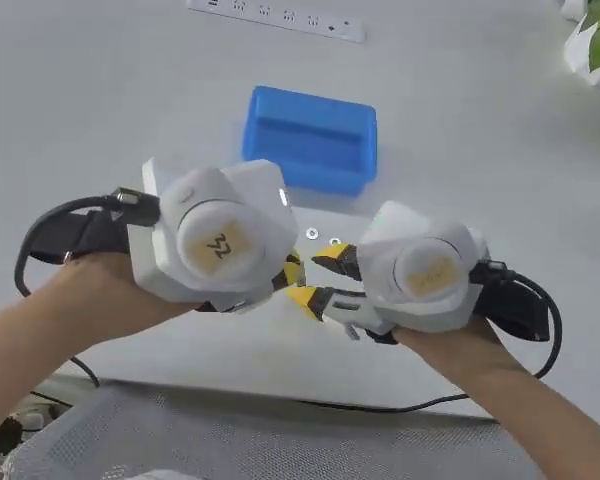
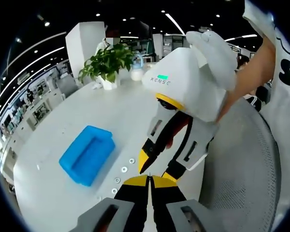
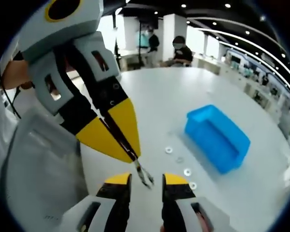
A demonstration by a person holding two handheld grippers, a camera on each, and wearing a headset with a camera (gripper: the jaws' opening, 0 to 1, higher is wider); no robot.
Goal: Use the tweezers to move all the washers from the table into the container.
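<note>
Nothing has gone in yet, by my reading. Four washers (image 3: pixel 168 150) lie in a loose row on the table (image 3: pixel 183 96), just beside the blue container (image 3: pixel 217 137). Its inside looks bare, though I see it only at a slant, so I can't be sure.

The whole job is left: pick up each washer and drop it in.

My left hand-held gripper (image 3: pixel 133 154) has its jaws pressed together on the tweezers (image 3: pixel 144 176), whose thin tips poke out past the yellow jaw ends. My right hand-held gripper (image 3: pixel 147 180) has its jaws parted and holds nothing. The tweezer tips sit in the gap between them.

I hold both low over the table's near side, nose to nose and close together, short of the washers.
</note>
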